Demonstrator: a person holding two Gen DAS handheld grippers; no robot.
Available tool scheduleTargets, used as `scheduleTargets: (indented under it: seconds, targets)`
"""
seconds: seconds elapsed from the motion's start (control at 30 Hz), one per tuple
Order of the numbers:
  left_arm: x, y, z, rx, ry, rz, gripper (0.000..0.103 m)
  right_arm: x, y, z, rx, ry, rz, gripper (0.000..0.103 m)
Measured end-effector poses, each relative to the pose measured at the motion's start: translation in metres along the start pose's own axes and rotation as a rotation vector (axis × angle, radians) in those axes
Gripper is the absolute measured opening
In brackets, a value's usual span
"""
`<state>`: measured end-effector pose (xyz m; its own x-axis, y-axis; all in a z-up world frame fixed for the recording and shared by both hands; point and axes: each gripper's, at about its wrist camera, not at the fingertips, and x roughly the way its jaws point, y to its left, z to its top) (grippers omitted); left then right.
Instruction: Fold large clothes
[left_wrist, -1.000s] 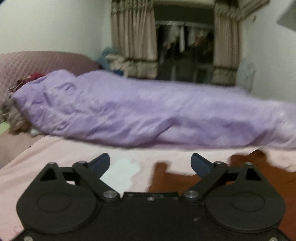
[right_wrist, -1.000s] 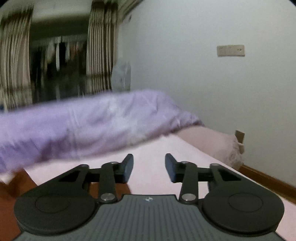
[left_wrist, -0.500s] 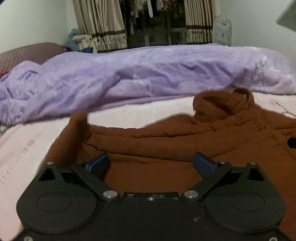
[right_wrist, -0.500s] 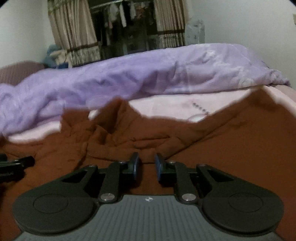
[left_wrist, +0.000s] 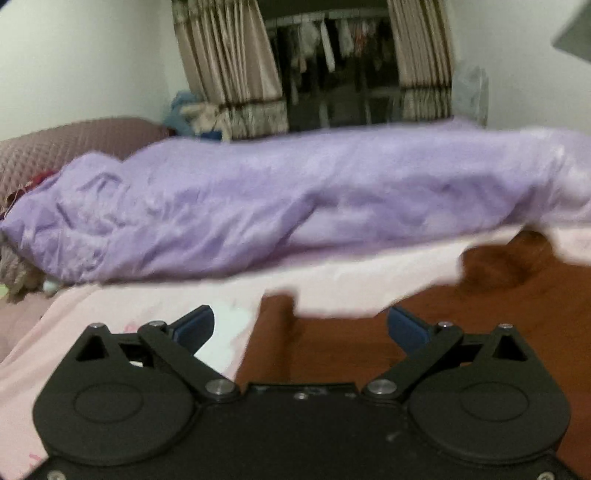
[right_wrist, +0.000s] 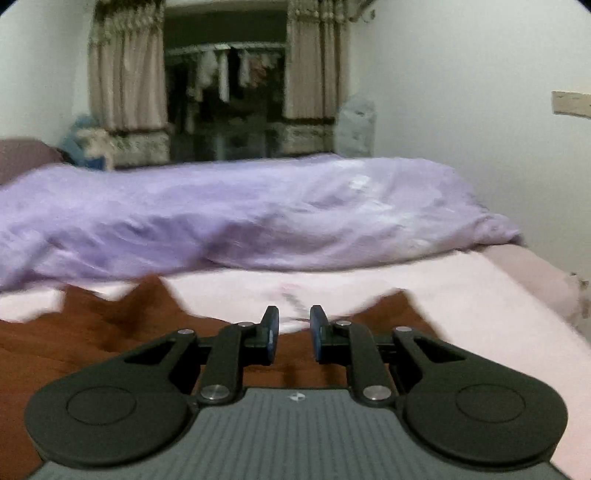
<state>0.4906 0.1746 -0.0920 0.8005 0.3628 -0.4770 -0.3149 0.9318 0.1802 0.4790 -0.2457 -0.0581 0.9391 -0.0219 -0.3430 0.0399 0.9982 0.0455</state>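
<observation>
A rust-brown garment (left_wrist: 480, 314) lies spread on the pink bedsheet (left_wrist: 129, 314). In the left wrist view my left gripper (left_wrist: 301, 326) is wide open and empty above the garment's left edge. In the right wrist view the garment (right_wrist: 74, 332) fills the lower left. My right gripper (right_wrist: 293, 328) hovers over its upper edge, fingers narrowly apart with nothing between them.
A rolled purple duvet (right_wrist: 240, 218) lies across the bed behind the garment. A mauve headboard (left_wrist: 55, 147) is at the left. Curtains (right_wrist: 125, 92) and a dark window with hanging clothes stand behind. The bed's right edge (right_wrist: 554, 291) drops off near the white wall.
Both grippers have tilted up and drawn back from the garment. The left has shifted toward the garment's left edge. The right gripper's fingers have opened slightly wider.
</observation>
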Motion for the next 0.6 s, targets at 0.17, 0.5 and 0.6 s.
scheduleTargets:
  seconds: [0.17,0.5,0.6]
  targets:
    - [0.035,0.023,-0.024,-0.126,0.112,-0.083,0.103,0.051,-0.031,-0.031,0.033,0.148,-0.026,0.021]
    - [0.035,0.028,-0.028,-0.154,0.129,-0.107,0.103,0.042,-0.032,-0.028,0.046,0.137,-0.036,0.036]
    - [0.032,0.034,-0.021,-0.19,0.151,-0.103,0.103,0.044,-0.035,-0.027,0.059,0.135,-0.037,0.035]
